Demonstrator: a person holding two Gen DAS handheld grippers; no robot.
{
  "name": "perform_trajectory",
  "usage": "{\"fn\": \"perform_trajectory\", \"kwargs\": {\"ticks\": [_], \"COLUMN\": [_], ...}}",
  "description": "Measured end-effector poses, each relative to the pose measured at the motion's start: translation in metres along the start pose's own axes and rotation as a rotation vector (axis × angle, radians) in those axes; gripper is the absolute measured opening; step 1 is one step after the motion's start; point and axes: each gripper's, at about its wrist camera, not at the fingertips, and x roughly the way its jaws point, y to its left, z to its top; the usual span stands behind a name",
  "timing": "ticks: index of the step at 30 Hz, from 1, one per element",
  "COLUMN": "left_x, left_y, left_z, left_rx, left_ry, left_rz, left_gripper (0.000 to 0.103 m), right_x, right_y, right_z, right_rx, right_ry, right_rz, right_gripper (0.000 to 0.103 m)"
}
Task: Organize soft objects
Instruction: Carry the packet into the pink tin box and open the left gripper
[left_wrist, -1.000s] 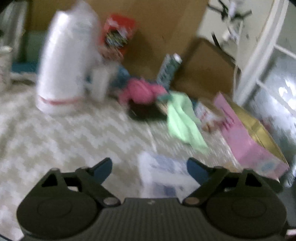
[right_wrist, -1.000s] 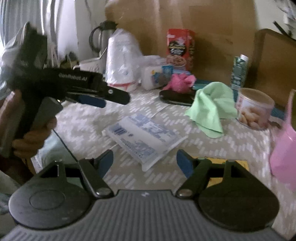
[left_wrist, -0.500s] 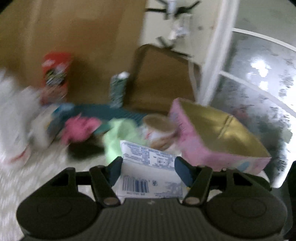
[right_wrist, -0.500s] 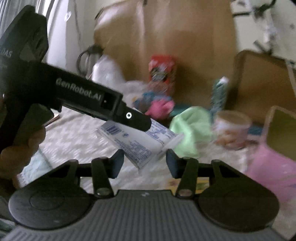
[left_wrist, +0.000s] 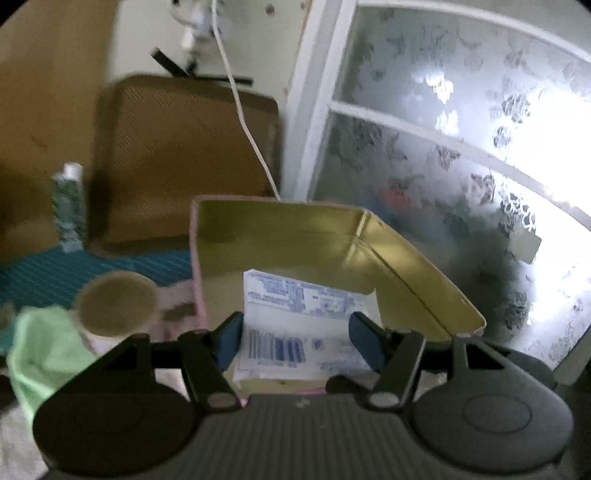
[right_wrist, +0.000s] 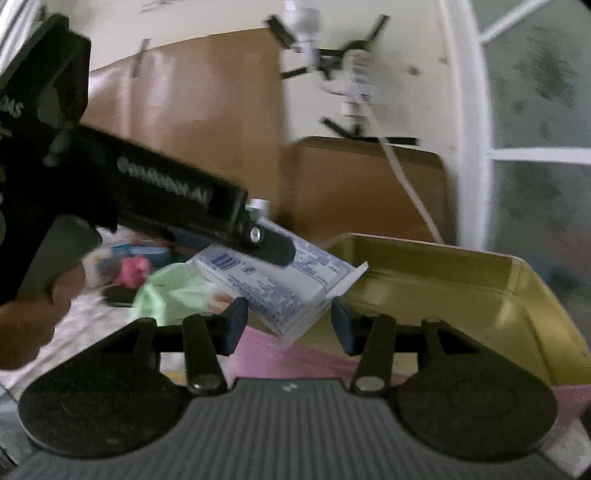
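Currently, step: the person is carrying the tissue pack (left_wrist: 295, 325) over the gold-lined pink box (left_wrist: 406, 269).
Left gripper (left_wrist: 295, 338): clamping the pack's sides.
Right gripper (right_wrist: 288, 325): fingers are sitting narrowed; grip unclear.
Next: lowering inside, then releasing, judging by position.

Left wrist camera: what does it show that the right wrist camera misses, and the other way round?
Only the left wrist view shows the round tub and the teal mat. Only the right wrist view shows the left gripper from outside, its jaws just closed on the white packet, the hand holding it, and a pink cloth. Both show that packet at the open gold-lined pink box, plus the green cloth and white cable.
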Motion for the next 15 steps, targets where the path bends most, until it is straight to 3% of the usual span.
{"fn": "perform_trajectory", "kwargs": {"ticks": [4, 7, 9, 11, 15], "left_x": [0.018, 0.028, 0.027, 0.020, -0.003], "left_y": [-0.010, -0.016, -0.019, -0.018, -0.011], "left_z": [0.000, 0.000, -0.003, -0.005, -0.009], "left_rx": [-0.005, 0.012, 0.030, 0.039, 0.023], "left_ry": [0.028, 0.040, 0.036, 0.017, -0.031], "left_rz": [-0.006, 0.004, 0.010, 0.010, 0.008], "left_gripper": [0.062, 0.071, 0.072, 0.075, 0.075], "right_x": [0.001, 0.007, 0.007, 0.007, 0.008], "right_y": [-0.013, -0.025, -0.028, -0.031, -0.031], "right_z": [-0.006, -0.008, -0.011, -0.012, -0.015], "right_rx": [0.022, 0.049, 0.062, 0.075, 0.075], "right_ry": [0.019, 0.026, 0.020, 0.001, -0.061], "right_rz": [-0.044, -0.076, -0.133, -0.171, -0.191], "right_gripper": [0.053, 0.053, 0.057, 0.067, 0.072]}}
